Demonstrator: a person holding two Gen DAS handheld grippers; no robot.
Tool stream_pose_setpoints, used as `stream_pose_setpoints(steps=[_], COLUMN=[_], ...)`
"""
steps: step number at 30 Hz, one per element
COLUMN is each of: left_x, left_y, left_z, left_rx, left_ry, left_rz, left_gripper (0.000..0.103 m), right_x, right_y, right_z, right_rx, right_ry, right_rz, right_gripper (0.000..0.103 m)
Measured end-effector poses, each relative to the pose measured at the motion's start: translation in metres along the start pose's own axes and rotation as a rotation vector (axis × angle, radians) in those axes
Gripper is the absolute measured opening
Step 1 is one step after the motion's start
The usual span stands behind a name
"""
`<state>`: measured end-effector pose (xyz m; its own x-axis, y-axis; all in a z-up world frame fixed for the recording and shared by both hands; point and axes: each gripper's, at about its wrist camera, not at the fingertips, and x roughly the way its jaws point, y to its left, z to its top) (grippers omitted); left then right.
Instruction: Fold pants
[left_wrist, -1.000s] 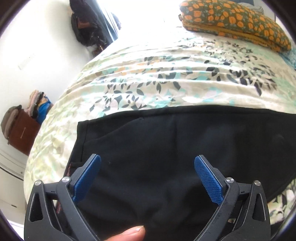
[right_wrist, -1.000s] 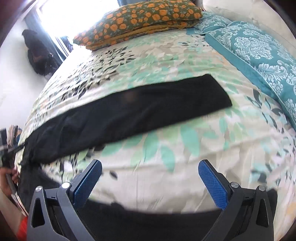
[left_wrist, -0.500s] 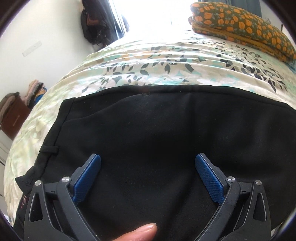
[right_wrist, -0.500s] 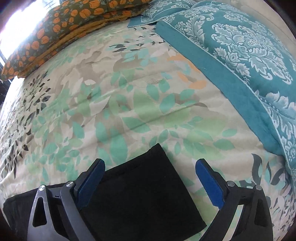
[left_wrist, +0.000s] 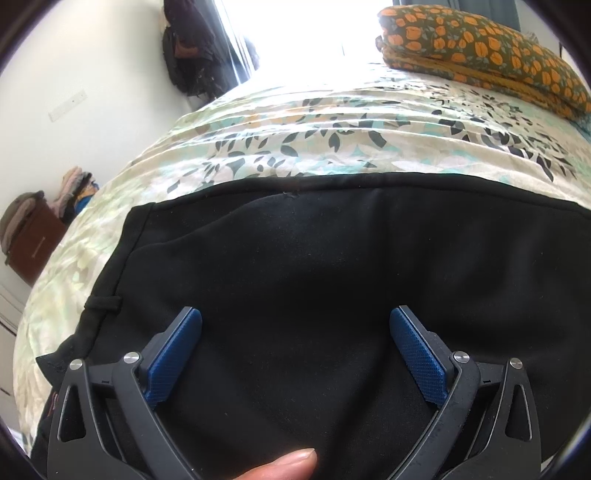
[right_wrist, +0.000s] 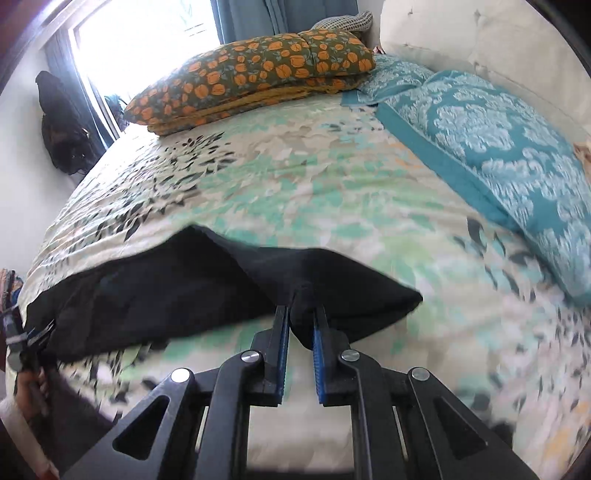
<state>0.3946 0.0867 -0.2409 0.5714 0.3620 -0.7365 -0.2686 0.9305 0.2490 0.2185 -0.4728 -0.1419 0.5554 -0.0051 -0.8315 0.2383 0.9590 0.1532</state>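
Bedspread is covered at seven o'clock by black pants; their hem is pinched in the closed right gripper. Left gripper is held wide apart, empty, above the waist.

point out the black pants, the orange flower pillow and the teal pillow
black pants (right_wrist: 155, 295), right wrist view, on the flat leg fabric
orange flower pillow (right_wrist: 255, 77), right wrist view, on its top face
teal pillow (right_wrist: 491, 147), right wrist view, on its patterned middle
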Motion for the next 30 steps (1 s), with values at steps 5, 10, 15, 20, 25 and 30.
stream_pose_setpoints(steps=[5, 10, 15, 20, 25, 30], left_x=[-0.006, -0.025, -0.070, -0.104, -0.131, -0.138], left_y=[-0.006, 0.008, 0.049, 0.071, 0.077, 0.061], left_z=[0.005, 0.007, -0.019, -0.050, -0.083, -0.103], left_rx=[0.052, 0.050, -0.047, -0.008, -0.012, -0.011], left_ry=[0.017, 0.144, 0.181, 0.211, 0.220, 0.261], left_rz=[0.053, 0.016, -0.138, -0.185, -0.223, -0.266], left_gripper=[0.102, 0.101, 0.101, 0.101, 0.101, 0.101], right_x=[-0.059, -0.112, -0.080, -0.052, -0.025, -0.013], right_y=[-0.005, -0.025, -0.038, -0.021, -0.032, -0.039], right_z=[-0.117, -0.130, -0.141, -0.149, -0.159, -0.156], right_rx=[0.162, 0.277, 0.387, 0.420, 0.592, 0.684], right_ry=[0.034, -0.187, -0.064, -0.001, 0.059, 0.028], right_rz=[-0.109, -0.117, 0.175, 0.486, 0.494, 0.374], right_gripper=[0.036, 0.103, 0.093, 0.083, 0.081, 0.080])
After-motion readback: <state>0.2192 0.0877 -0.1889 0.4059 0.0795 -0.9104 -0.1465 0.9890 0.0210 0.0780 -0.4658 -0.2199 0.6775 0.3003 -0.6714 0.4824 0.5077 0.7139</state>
